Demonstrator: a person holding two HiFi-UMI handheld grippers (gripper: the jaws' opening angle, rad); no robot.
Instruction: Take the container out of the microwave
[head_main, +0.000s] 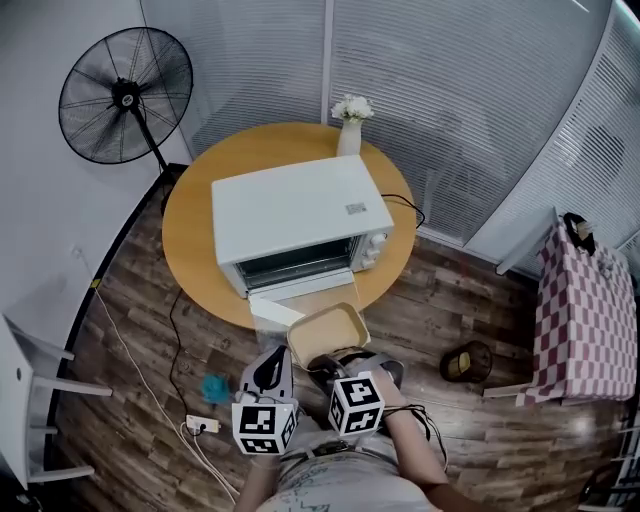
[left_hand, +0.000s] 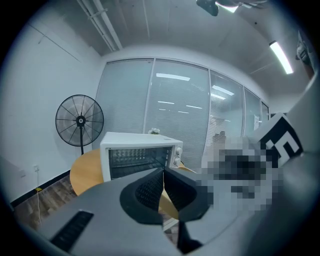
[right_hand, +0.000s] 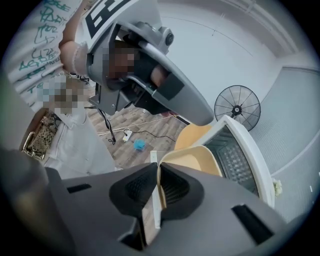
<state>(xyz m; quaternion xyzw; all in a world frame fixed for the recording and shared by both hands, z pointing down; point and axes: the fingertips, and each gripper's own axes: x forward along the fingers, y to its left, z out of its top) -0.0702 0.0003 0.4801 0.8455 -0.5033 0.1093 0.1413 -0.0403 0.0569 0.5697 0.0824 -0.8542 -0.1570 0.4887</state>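
Worktop (head_main: 190, 230): microwave (head_main: 290, 210) stands central, door (head_main: 275, 305) dropped open at the near edge. Container (head_main: 328, 332) is out, held just beyond that edge. Right tool (right_hand: 159, 187) pinches its rim; left tool (left_hand: 162, 192) closed, empty. Recommended: keep it level, grip firm.

1. container (head_main: 328, 330): near rim sits under the right tool (head_main: 322, 364), so can't see it in the head view;
2. microwave (head_main: 295, 210) cavity's too dark to make out; knobs (head_main: 375, 248) too tiny to read;
3. checkered cloth (head_main: 590, 325) runs off the right edge.
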